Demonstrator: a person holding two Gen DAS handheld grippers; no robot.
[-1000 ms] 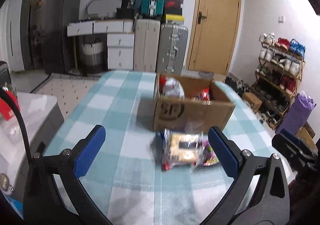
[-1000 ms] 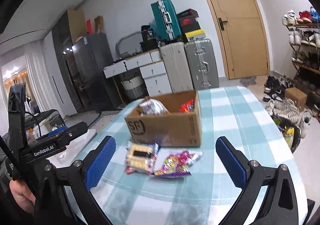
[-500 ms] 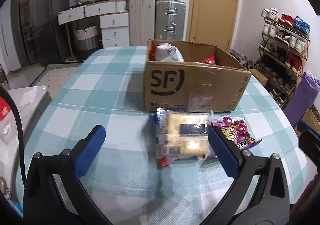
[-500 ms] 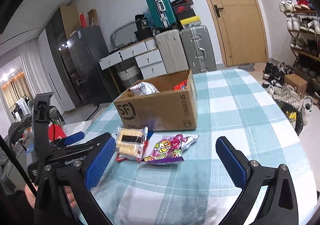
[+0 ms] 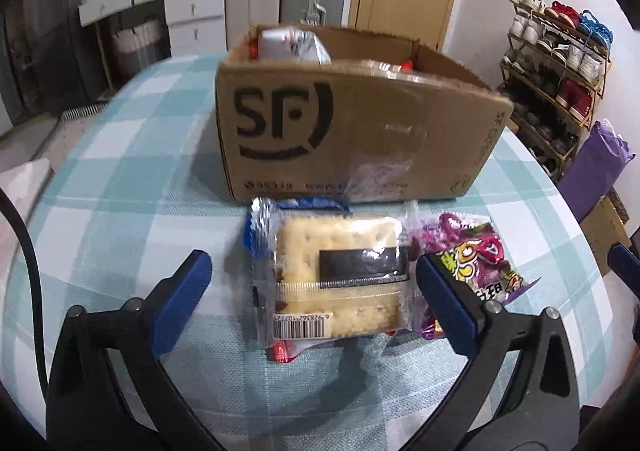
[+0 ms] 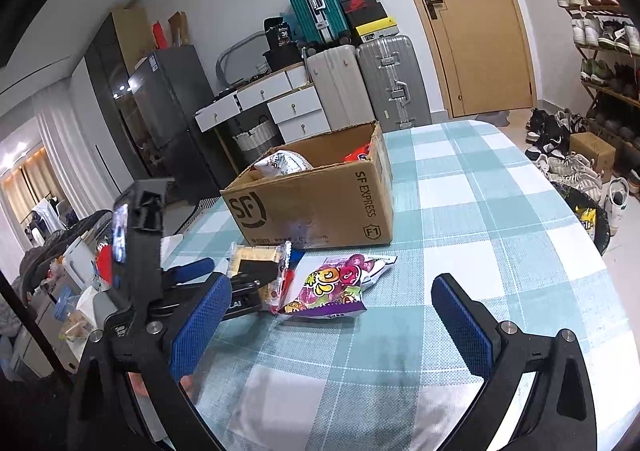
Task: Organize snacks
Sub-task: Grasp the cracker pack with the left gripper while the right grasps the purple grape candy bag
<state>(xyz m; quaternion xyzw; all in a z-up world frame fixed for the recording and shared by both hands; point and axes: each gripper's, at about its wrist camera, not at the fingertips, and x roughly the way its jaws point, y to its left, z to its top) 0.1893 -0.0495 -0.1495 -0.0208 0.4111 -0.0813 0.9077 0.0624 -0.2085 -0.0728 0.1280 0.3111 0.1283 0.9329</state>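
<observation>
While both blue-padded grippers gape wide and empty, the left gripper (image 5: 312, 301) straddles a glossy rectangular cracker pack (image 5: 340, 283) before the corrugated cardboard box (image 5: 352, 131); the right gripper (image 6: 340, 325) hovers near a crinkly candy bag (image 6: 336, 287).

The box (image 5: 360, 131) is matt brown cardboard; the cracker pack (image 5: 340, 279) and candy bag (image 6: 336, 287) wear glossy plastic film; woven checked cloth covers the worktop (image 6: 480, 219).

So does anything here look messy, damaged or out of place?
Mostly tidy. Two snacks lie outside the cardboard box: a cracker pack and a purple candy bag, overlapping on the checked tablecloth. The box's cut top edge looks ragged, with loose clear tape peeling on its front.
</observation>
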